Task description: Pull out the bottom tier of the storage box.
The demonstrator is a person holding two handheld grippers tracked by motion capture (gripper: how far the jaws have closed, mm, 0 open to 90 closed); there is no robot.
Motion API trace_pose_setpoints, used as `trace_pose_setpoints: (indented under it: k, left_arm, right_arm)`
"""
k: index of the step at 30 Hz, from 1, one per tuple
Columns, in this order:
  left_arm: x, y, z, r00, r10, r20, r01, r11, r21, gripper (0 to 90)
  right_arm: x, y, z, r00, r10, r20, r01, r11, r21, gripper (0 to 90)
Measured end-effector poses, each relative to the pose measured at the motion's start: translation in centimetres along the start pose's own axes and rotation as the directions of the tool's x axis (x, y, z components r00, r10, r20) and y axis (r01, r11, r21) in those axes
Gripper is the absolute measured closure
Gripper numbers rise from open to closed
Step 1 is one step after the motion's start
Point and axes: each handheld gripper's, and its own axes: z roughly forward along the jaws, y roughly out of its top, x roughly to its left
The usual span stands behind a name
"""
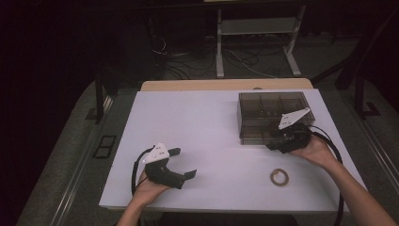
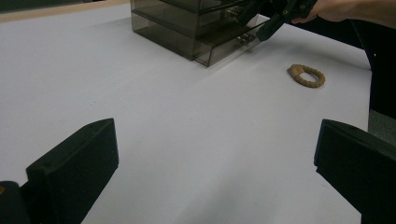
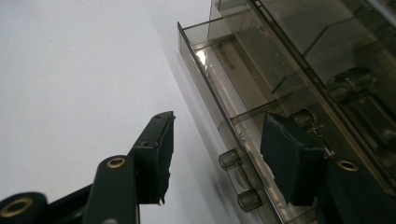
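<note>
A white bench [image 1: 197, 136] stands in a dark room, cables strewn on the floor behind it. The left hand-held gripper [image 1: 184, 163] rests near the front edge, jaws wide apart. The right hand-held gripper [image 3: 217, 154], jaws apart, straddles the knobs of the smoky drawer box [image 1: 263, 113], whose bottom drawer is slightly out. A beaded bracelet [image 1: 279, 177] lies nearby

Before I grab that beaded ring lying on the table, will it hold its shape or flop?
The beaded ring looks like small beads strung in a loop, so it probably sags when lifted by one side. It looks light and lies flat on the table, so it should slide rather than roll. Thin claw purchase; it may slip.
</note>
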Motion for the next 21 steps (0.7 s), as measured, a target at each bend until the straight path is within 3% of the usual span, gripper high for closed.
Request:
trace_pose_setpoints:
  k: [12,21]
  left_arm:
    - [0.0,0.0,0.0,1.0,-0.001,-0.001,0.001,1.0,-0.001,0.0]
    - [0.0,0.0,0.0,1.0,0.0,0.0,0.0,1.0,0.0,0.0]
  right_arm:
    - [-0.4,-0.2,0.8,1.0,-0.005,-0.007,0.005,1.0,0.022,50.5]
    - [-1.0,-0.5,1.3,0.9992,0.028,-0.029,-0.027,0.999,0.028,59.0]
